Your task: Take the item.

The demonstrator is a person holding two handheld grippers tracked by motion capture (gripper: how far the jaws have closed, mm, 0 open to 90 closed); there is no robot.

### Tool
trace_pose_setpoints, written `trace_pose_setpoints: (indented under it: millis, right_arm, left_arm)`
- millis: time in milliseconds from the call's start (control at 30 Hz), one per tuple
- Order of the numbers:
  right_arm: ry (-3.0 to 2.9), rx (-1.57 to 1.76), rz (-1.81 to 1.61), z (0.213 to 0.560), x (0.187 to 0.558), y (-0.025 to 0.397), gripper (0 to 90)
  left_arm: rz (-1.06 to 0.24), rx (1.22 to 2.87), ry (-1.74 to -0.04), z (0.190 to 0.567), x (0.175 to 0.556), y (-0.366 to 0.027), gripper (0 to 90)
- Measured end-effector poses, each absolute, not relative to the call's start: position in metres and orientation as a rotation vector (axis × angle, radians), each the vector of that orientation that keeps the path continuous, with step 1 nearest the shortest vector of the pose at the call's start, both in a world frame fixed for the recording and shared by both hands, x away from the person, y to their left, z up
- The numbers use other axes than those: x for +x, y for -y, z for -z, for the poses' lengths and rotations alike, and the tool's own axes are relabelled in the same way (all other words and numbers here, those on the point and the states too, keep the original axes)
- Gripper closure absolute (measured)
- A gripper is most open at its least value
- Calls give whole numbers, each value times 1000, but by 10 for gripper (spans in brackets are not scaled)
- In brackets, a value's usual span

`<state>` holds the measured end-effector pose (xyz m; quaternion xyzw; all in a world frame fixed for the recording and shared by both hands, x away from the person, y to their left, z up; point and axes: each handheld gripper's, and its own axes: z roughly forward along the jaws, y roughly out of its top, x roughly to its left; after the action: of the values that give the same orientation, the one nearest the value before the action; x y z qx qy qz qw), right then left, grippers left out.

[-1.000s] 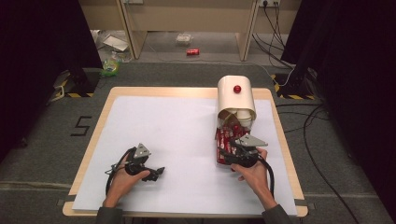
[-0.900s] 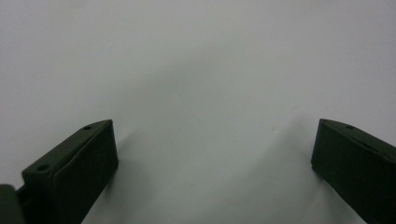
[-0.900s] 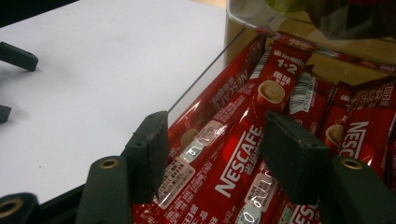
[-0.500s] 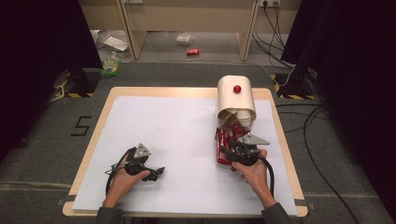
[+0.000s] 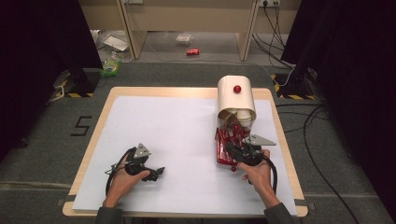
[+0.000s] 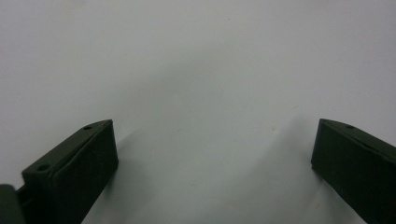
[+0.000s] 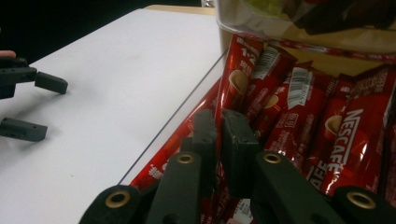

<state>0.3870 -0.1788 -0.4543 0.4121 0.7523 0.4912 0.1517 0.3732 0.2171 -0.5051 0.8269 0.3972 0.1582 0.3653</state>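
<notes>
- On the left of the white sheet (image 5: 177, 140) that covers the wooden table (image 5: 100, 112), the left gripper (image 5: 156, 173) rests low in the person's left hand (image 5: 122, 179), its black cable looping beside the wrist.
- Seen from the left gripper view, its two black jaws stand wide apart with nothing but bare white sheet between them; they hold nothing.
- Near the middle, the sheet lies bare between the two hands.
- Right of centre, a cream dispenser (image 5: 236, 98) with a red knob (image 5: 237, 88) stands near the far edge, white cups showing in its open mouth.
- Just in front of it, a clear tray holds red Nescafe sachets (image 7: 308, 107), packed side by side and overlapping.
- At the near end of that tray, the right gripper (image 7: 219, 122) sits in the right hand (image 5: 257, 173), its grey three-cornered plate on top.
- From the right gripper view, its jaws are drawn almost together, a thin slit left between the pads, right over one red sachet (image 7: 238, 84); whether the foil edge is actually pinched cannot be told.
- Far right, cables trail over the grey floor.
</notes>
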Motion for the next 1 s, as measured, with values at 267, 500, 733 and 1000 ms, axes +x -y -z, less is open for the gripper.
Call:
trace_pose_setpoints:
  millis: [267, 500, 733, 1000]
  right_arm:
    - [-2192, 1173, -1379, 447, 384, 189, 867]
    - [-2243, 1116, -1353, 439, 381, 197, 870]
    - [-2250, 1037, -1353, 421, 374, 198, 871]
    - [-2252, 1046, -1216, 430, 382, 208, 871]
  left_arm:
    - [-408, 2125, -1021, 505, 373, -217, 0]
    - [-407, 2126, -1020, 505, 373, -217, 0]
    - [-407, 2126, -1020, 505, 373, -217, 0]
    - [-407, 2126, -1020, 505, 373, -217, 0]
